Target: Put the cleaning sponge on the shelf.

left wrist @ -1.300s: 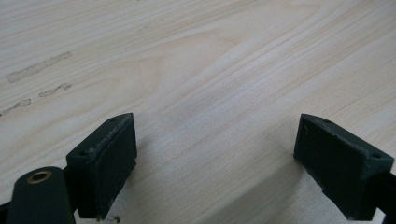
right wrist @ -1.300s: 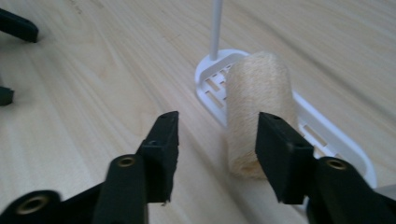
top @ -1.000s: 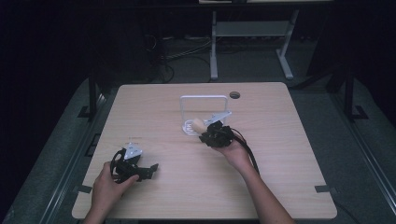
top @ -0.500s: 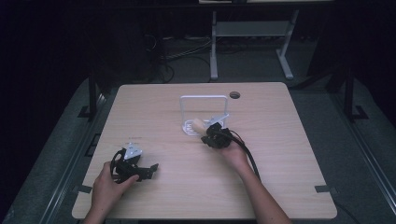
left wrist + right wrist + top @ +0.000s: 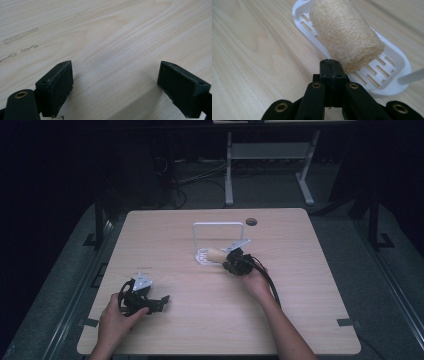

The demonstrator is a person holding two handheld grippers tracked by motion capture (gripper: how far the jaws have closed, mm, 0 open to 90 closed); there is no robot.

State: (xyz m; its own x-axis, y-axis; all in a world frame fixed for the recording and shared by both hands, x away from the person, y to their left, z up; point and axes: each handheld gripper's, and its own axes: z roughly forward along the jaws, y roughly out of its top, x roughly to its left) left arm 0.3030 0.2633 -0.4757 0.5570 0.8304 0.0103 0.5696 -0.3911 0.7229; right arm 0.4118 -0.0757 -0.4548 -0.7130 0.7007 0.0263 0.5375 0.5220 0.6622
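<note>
Since a second ago my right gripper (image 5: 231, 261) has eased a little lower toward the white rack (image 5: 218, 243), and its jaws have just been closing; now they are pressing flat together with nothing between them. In the right gripper view the pale loofah roll (image 5: 345, 35) is lying across the rack's slotted tray (image 5: 387, 67), its near end just past my shut jaw tips, whether touching I cannot tell. The tray's rounded rim is curving just beside them. I am keeping my left gripper (image 5: 150, 302) near the table's (image 5: 310, 270) front left corner, jaws standing wide apart over bare wood, holding nothing. Open tabletop is lying between my two hands and along the right side, well apart from the rack.
</note>
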